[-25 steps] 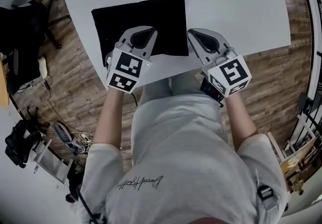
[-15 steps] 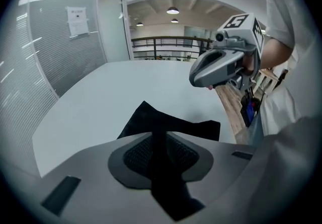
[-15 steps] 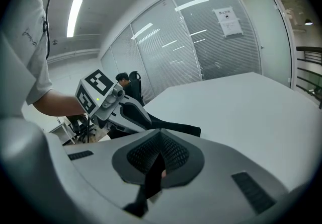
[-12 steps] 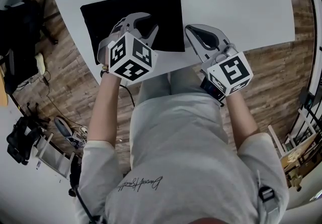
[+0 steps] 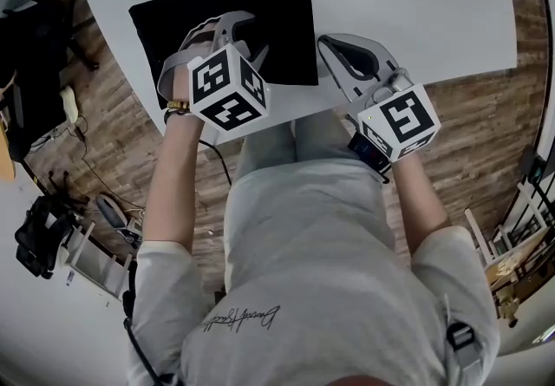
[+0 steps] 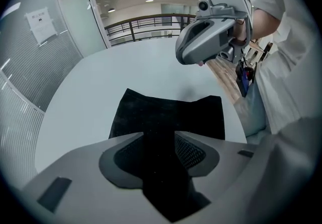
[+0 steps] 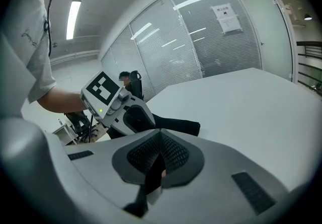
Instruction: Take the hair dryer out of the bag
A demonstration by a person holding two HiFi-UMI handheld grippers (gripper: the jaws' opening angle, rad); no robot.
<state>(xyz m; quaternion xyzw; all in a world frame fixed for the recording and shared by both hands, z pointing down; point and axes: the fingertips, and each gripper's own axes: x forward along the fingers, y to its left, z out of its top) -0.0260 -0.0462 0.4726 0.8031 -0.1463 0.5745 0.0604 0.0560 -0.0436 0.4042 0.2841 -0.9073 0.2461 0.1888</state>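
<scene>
The task is judged to be at its very start: nothing has been taken out yet, and the hair dryer itself is seen in no view. A black bag [image 5: 260,3] is laid flat on the white table [image 5: 416,3], toward eleven o'clock of the head view, with its near edge close to the table's rim. No opening in the bag can be made out, and no bulge can be told under the dark cloth, so the hair dryer is presumed to be inside it; that is taken from the task, not seen. The left gripper [image 6: 160,140] is held steeply downward over the bag's six o'clock edge. Its jaws have just been opening and are spread wide, with the black cloth showing in the gap between them, yet no pad is seen to press on the fabric, so nothing is gripped. The right gripper [image 5: 329,48] is kept just beside the bag's five o'clock corner, apart from the cloth, with its jaws brought fully together and nothing held between them. Almost all of the work is judged to remain: the bag's edge must be caught, its mouth found and opened, and the hair dryer reached, drawn out and set on the table.
</scene>
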